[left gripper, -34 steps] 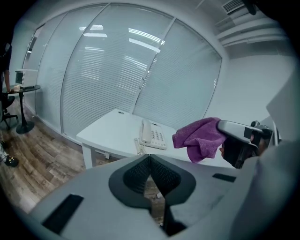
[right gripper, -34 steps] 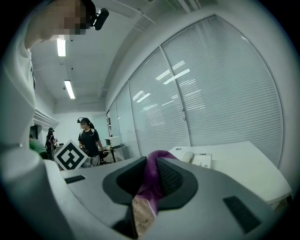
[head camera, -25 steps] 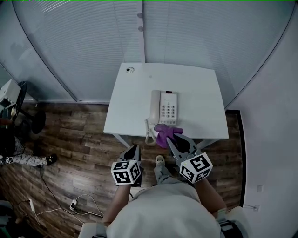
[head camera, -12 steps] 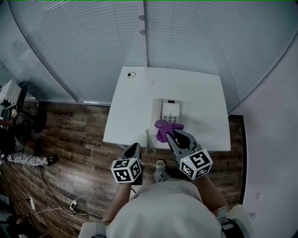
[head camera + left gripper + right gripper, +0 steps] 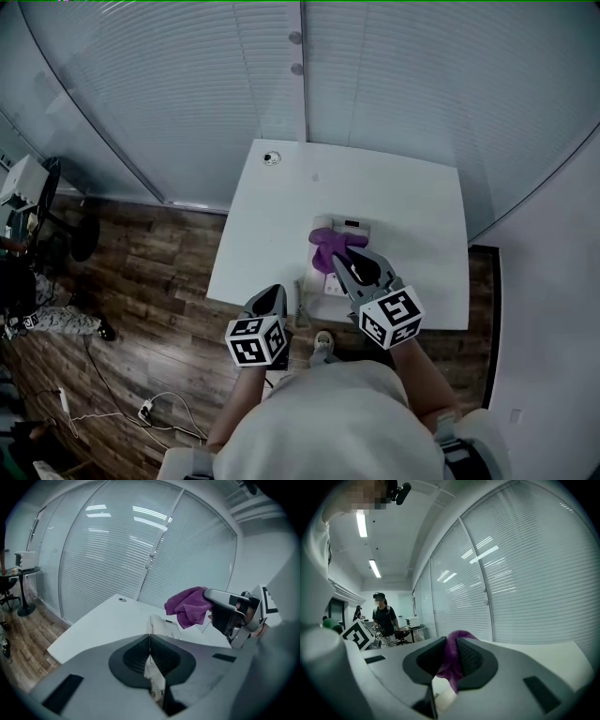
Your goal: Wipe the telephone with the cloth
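Right gripper (image 5: 345, 265) fingers were clamped on the purple cloth (image 5: 330, 246), held just above the telephone (image 5: 352, 226) on the white counter (image 5: 272, 220); left gripper (image 5: 271, 292) fingers were closed on nothing, near the counter's front edge.

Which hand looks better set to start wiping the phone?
Right. The right gripper has the purple cloth clamped in its jaws, just over the telephone. The left gripper is shut and empty, off by the table's near edge.
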The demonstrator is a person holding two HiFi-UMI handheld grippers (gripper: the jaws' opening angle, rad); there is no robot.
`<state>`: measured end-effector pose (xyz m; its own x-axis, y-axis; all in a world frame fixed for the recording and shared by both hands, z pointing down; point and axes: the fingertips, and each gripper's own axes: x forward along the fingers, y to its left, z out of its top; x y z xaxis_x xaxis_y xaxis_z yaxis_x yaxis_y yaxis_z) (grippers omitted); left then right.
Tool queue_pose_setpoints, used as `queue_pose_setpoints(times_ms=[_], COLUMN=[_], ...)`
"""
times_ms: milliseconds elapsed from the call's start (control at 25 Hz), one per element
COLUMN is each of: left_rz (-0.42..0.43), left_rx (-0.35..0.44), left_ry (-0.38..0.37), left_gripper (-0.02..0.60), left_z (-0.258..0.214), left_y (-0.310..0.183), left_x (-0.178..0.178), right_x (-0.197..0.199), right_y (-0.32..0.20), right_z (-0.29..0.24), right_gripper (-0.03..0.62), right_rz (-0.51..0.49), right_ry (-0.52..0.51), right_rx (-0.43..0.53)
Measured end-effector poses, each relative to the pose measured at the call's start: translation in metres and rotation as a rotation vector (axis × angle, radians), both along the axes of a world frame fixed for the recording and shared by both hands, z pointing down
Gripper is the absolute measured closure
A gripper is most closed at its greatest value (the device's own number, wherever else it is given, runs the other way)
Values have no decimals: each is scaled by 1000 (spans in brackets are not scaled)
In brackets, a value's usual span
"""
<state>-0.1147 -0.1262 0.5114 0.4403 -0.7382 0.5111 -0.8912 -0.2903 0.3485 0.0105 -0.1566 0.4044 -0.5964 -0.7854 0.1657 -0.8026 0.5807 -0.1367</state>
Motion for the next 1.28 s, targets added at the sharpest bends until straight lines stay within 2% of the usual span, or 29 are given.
queue_pose_setpoints(times_ms=[360, 640, 960, 1280], left_rz=[-30, -36, -60, -88], left_rx=[-8, -13, -24, -41], left_ry=[3, -1, -9, -27], left_gripper=[560, 560, 560, 560], left_z=[8, 10, 16, 22], left_y=[-41, -56, -60, -52], left_x=[13, 19, 21, 19], right_x=[3, 4, 1, 0], right_y=[-60, -86, -108, -118], right_z=[16, 38, 65, 95], right_gripper=[514, 514, 514, 516], right_rz=[-44, -49, -62, -60], right_ry=[52, 91, 134, 158], right_rx=[0, -25, -43, -103])
